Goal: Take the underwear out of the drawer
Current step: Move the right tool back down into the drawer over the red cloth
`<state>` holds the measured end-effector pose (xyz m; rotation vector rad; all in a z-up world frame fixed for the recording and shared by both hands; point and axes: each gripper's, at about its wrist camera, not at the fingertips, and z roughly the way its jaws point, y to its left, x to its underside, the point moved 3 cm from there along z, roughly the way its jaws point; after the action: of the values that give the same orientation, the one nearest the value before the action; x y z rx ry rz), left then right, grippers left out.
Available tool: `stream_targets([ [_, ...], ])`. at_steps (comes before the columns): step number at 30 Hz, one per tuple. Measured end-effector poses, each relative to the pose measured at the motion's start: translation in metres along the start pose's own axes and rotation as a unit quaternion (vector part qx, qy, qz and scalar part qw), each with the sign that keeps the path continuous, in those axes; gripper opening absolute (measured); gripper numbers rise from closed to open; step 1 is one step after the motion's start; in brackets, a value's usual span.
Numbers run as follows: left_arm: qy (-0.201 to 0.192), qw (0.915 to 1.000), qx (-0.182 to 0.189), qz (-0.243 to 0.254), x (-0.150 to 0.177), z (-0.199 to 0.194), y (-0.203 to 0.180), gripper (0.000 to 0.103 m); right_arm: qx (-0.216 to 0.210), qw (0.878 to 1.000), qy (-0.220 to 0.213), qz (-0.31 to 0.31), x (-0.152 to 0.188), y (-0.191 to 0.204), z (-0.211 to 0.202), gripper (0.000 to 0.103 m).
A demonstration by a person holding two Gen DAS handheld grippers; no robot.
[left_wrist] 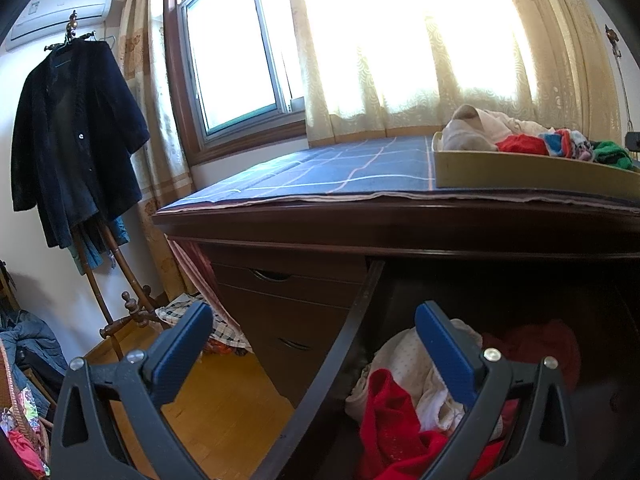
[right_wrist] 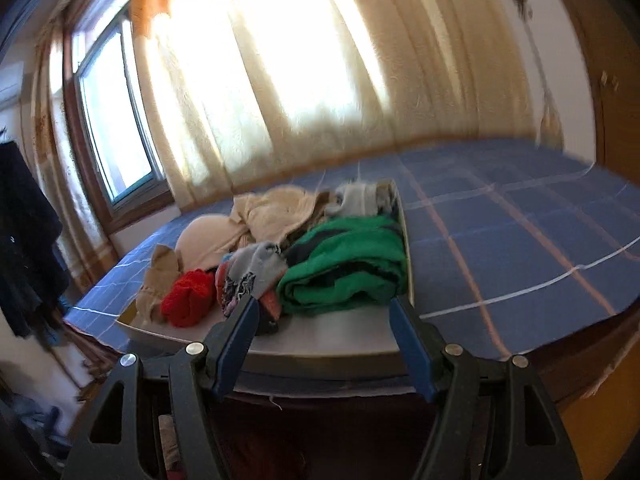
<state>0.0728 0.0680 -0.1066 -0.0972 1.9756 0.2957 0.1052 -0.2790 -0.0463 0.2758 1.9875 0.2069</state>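
One desk [left_wrist: 360, 220], one tray [right_wrist: 328, 354], two grippers, jaws apart.

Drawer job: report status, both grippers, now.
Left gripper open over the drawer's clothes. Right gripper open, empty, facing the tray. Nothing blocking.

No legible text, label or number anywhere.

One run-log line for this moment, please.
left hand-held gripper: open, above drawer | right hand-held gripper: open, empty, near tray | underwear in drawer
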Motion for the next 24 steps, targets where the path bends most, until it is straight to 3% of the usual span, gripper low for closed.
stream_targets([
  [9,-0.001,1.0,-0.005,0.002,-0.001,0.0,-0.003,0.103,-0.024,0.996,-0.056,-0.058,0.028,0.031,-0.029,0.07],
  [14,0.001,1.0,-0.006,0.003,-0.002,0.0,-0.003,0.103,-0.032,0.996,-0.039,-0.074,0.043,0.038,-0.03,0.07],
  [20,0.004,1.0,-0.005,0.007,-0.003,-0.002,-0.002,0.103,-0.047,0.999,0.025,-0.003,0.052,0.024,-0.016,0.07],
  [24,0.009,0.9999,-0.002,0.009,-0.002,0.001,-0.003,0.103,-0.061,0.997,0.029,0.027,0.058,0.023,-0.02,0.07],
])
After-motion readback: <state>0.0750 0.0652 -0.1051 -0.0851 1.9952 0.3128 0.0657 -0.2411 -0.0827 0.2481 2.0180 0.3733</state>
